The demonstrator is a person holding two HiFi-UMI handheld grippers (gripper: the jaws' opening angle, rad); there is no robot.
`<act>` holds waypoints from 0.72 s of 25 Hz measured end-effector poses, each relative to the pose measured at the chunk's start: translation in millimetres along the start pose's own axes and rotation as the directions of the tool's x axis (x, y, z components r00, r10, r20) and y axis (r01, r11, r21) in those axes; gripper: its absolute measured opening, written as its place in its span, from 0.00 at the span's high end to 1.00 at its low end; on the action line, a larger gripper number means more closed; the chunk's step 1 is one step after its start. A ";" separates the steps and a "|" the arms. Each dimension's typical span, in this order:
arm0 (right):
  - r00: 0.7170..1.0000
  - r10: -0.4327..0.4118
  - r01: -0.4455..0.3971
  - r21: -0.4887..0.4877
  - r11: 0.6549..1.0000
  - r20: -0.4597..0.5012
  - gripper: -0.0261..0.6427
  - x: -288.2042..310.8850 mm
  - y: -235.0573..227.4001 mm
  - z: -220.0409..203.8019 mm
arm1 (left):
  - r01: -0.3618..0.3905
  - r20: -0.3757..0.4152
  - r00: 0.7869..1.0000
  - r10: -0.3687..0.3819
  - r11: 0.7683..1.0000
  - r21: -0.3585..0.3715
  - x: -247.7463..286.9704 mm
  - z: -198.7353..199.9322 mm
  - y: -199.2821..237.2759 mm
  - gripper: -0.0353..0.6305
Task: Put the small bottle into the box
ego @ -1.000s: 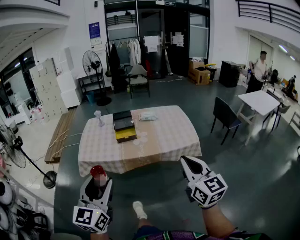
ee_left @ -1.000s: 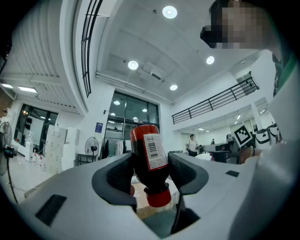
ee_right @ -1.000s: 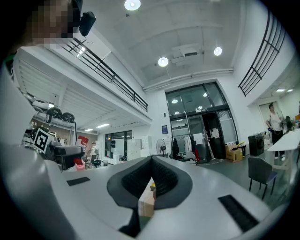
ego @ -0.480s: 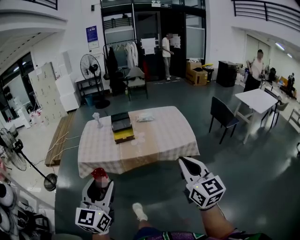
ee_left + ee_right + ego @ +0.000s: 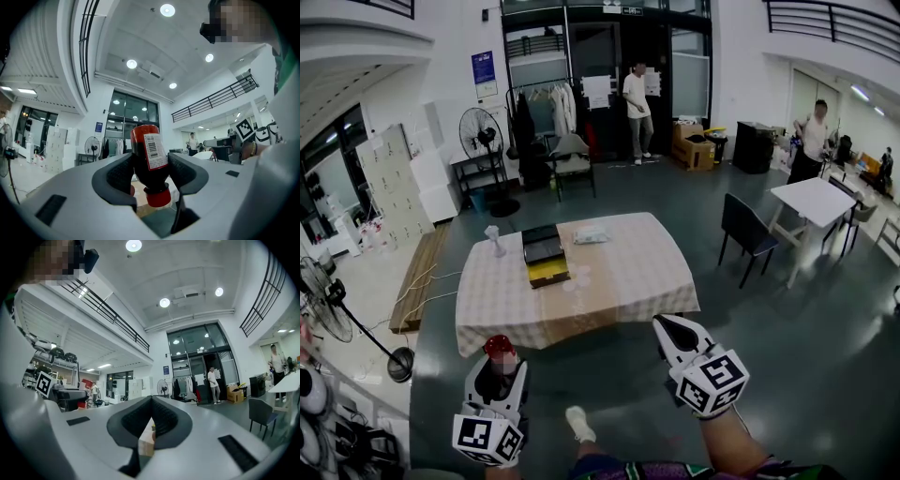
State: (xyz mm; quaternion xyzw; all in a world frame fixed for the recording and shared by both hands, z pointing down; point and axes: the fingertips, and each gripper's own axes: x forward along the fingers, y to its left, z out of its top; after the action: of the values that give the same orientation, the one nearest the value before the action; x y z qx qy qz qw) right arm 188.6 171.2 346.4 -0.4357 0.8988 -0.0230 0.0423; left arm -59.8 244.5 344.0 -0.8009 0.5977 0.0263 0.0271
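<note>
The left gripper [image 5: 498, 367] was held low at the left of the head view, level and pointing toward the table [image 5: 623, 281], which stood well ahead of it across the dark floor [image 5: 787, 347]. Its jaws stood wide apart and pressed on either side of the small bottle [image 5: 149, 159], a dark bottle with a white barcode label. In the left gripper view the bottle's red cap [image 5: 157, 197] hung down below the pads and its red base pointed up. In the head view the bottle [image 5: 498, 348] showed as a red top sticking out above the jaws. The right gripper [image 5: 151, 401] had its jaws closed together at the tips, with nothing between them. In the head view it [image 5: 662, 326] hovered at the right, also short of the table and well apart from the left one. The box [image 5: 546, 254] lay on the checked tablecloth toward the table's left side, dark at its far end and yellow at its near end, far from the bottle. A small white object [image 5: 495, 239] stood just left of the box and a pale packet [image 5: 594, 234] lay to its right. A black chair [image 5: 746, 231] and a white table [image 5: 818, 203] stood off to the right, and a fan [image 5: 484, 127] stood behind.
</note>
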 end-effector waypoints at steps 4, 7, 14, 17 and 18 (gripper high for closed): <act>1.000 0.001 -0.001 0.003 1.000 0.006 0.95 5.1 -4.3 -0.9 | -0.006 -0.002 1.000 0.006 1.000 -0.002 3.2 -1.2 2.7 0.56; 1.000 0.000 0.000 0.007 1.000 0.001 0.95 11.9 -8.3 -3.7 | -0.012 -0.006 1.000 0.012 1.000 -0.009 7.3 -3.8 8.0 0.57; 1.000 0.000 0.000 0.013 1.000 -0.006 0.95 35.8 -20.3 -7.6 | -0.011 -0.007 1.000 0.011 1.000 -0.019 29.0 -8.9 22.1 0.57; 1.000 -0.004 0.004 0.013 1.000 -0.008 0.95 51.3 -27.8 -8.9 | -0.009 -0.010 1.000 0.009 1.000 -0.025 44.5 -13.7 31.5 0.57; 1.000 -0.005 0.005 0.013 1.000 -0.007 0.95 57.4 -30.4 -8.2 | -0.008 -0.012 1.000 0.008 1.000 -0.027 50.4 -14.6 35.1 0.57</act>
State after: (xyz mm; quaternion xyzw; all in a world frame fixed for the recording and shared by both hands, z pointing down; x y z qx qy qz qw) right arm 176.2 107.4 353.8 -0.4375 0.8977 -0.0306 0.0419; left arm -78.9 185.2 354.3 -0.7989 0.6006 0.0300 0.0127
